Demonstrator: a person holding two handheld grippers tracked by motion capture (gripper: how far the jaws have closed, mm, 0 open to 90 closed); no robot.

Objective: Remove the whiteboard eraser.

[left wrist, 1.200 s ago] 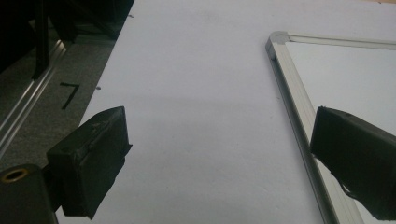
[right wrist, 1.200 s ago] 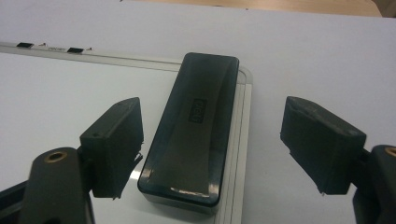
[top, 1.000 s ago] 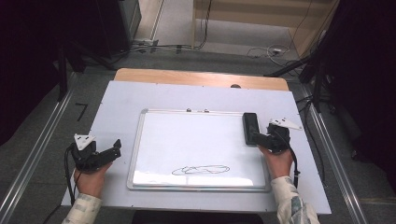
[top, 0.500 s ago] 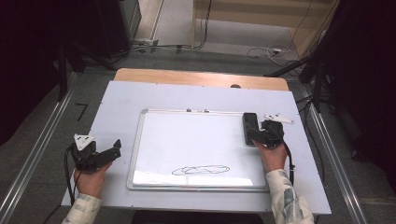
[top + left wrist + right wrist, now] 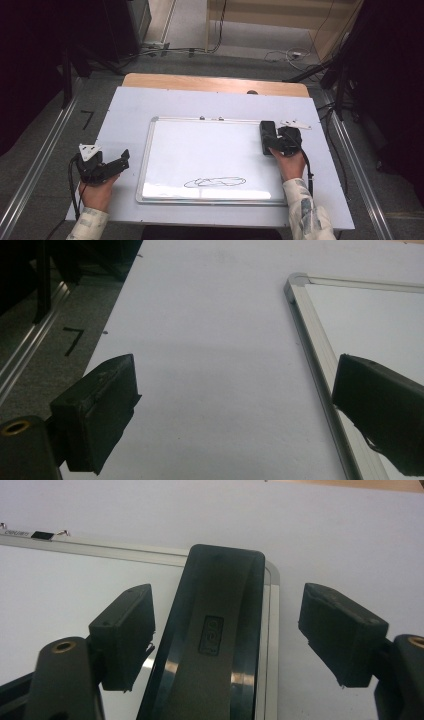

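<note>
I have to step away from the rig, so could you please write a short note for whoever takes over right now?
Right gripper: open, jaws astride the black eraser with a gap on each side; they have just been closing a little, not yet gripping.
Left gripper: open, nothing between its jaws, resting on the table left of the whiteboard.
Things: the eraser lies on the whiteboard's right edge near its far corner. A scribble is on the board near its front edge.
Done: right gripper lined up on the eraser.
Left: probably grip the eraser and wipe off the scribble.
</note>
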